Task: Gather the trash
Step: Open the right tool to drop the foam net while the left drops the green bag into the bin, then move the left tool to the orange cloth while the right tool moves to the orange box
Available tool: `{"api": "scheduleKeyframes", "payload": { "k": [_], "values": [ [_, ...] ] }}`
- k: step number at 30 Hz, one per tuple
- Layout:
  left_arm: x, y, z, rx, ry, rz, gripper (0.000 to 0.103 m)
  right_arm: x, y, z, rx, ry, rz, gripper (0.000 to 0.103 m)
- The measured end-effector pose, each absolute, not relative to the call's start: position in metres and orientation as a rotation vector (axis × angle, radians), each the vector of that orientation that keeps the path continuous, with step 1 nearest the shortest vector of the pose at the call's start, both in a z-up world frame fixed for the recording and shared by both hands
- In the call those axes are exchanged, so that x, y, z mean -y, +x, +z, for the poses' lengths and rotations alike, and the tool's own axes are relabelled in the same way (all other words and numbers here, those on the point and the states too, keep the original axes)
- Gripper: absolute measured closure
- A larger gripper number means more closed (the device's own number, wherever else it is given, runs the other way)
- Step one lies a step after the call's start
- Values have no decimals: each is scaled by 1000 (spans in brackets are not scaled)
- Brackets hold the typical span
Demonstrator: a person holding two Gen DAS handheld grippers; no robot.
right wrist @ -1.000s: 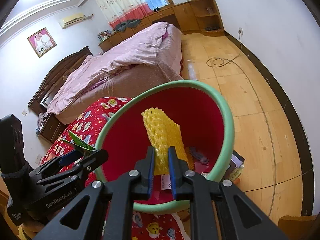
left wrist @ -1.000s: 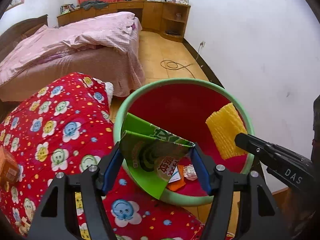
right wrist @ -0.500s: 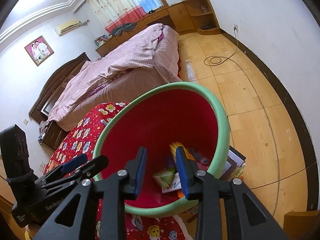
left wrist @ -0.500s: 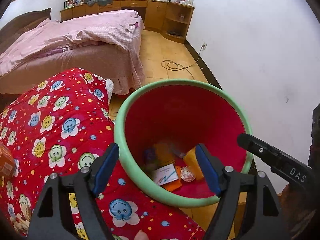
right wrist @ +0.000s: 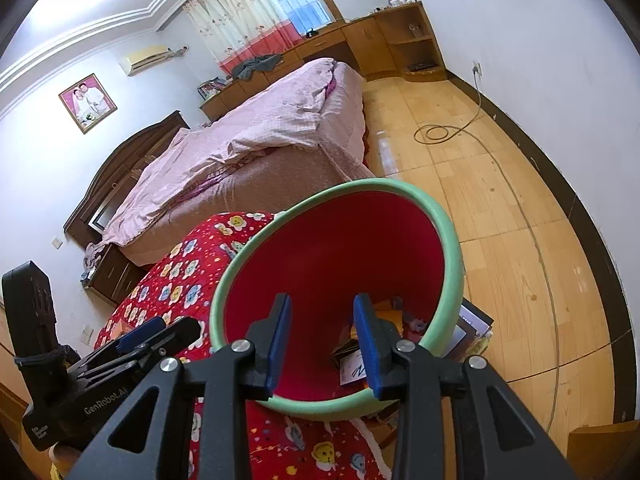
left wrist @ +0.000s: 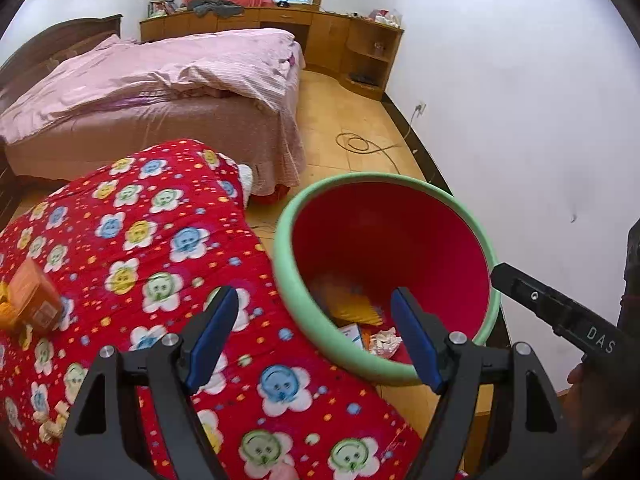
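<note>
Trash [left wrist: 362, 322] now lies at the bottom of the red bin [left wrist: 400, 240] with the green rim: a second ago the left gripper [left wrist: 316, 334] clamped a green wrapper and the right gripper [right wrist: 322, 340] pinched a yellow foam net over the bin, and both pieces have since dropped in. Both grippers now stand with their blue-padded jaws apart and nothing between them. From the right wrist view the scraps lie below and just beyond the fingertips, inside the bin. The left gripper has drawn back over the red flowered quilt [left wrist: 140, 240], with the bin's near rim between its fingers. An orange box [left wrist: 32, 300] rests on the quilt at the left.
</note>
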State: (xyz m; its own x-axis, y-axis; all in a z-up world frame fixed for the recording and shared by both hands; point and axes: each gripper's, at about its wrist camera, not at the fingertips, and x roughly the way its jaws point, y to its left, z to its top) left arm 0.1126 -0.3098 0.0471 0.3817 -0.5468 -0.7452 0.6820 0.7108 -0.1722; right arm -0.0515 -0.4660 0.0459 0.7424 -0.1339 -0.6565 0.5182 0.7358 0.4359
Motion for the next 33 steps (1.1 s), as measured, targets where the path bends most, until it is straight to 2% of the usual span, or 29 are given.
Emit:
{"api": "scheduleKeyframes", "payload": {
  "k": [5, 16, 33],
  "values": [
    [287, 110, 58, -860, 156, -748, 25, 452, -51, 54, -636, 632, -364, 66],
    [213, 120, 75, -843, 95, -602, 25, 403, -30, 69, -652, 571, -272, 55],
    [90, 180, 66, -844, 47, -332, 25, 324, 40, 72, -728, 477, -120, 50]
  ]
}}
